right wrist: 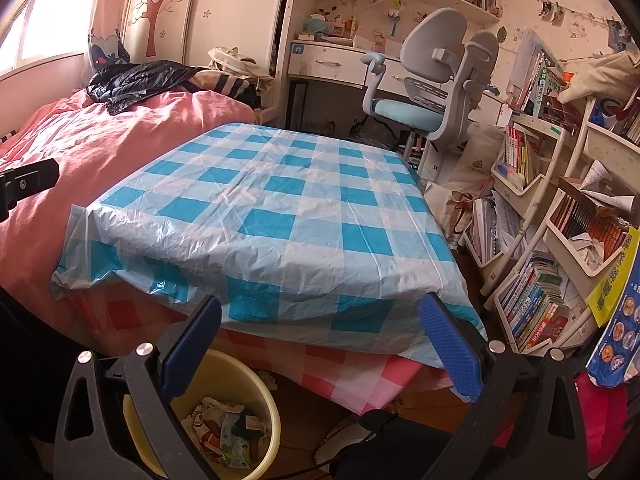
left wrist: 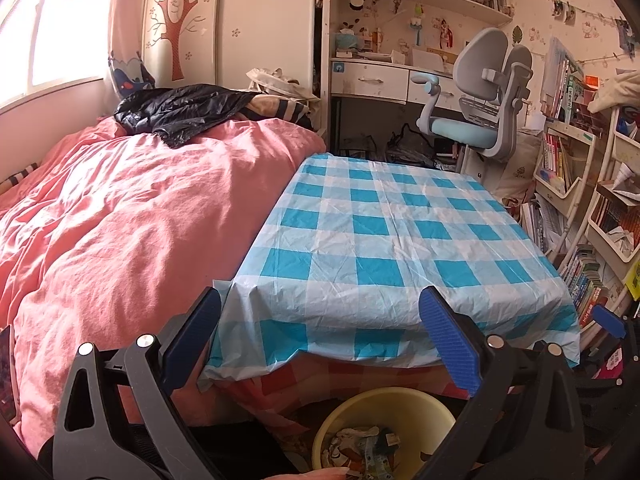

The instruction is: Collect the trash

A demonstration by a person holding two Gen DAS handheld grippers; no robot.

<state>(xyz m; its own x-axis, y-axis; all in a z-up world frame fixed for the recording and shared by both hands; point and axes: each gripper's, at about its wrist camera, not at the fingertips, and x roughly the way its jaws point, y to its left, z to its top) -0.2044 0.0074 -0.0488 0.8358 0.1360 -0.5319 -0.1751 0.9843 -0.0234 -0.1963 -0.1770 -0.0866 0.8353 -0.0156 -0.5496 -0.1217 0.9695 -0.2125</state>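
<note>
Right claw gapes over yellow bin of wrappers, beside checkered table.

Yellow bin upright on floor, crumpled wrappers inside

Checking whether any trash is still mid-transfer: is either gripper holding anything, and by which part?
Nothing is held. The left gripper and right gripper both have their jaws wide apart and empty, and the trash lies in the yellow bin.
</note>
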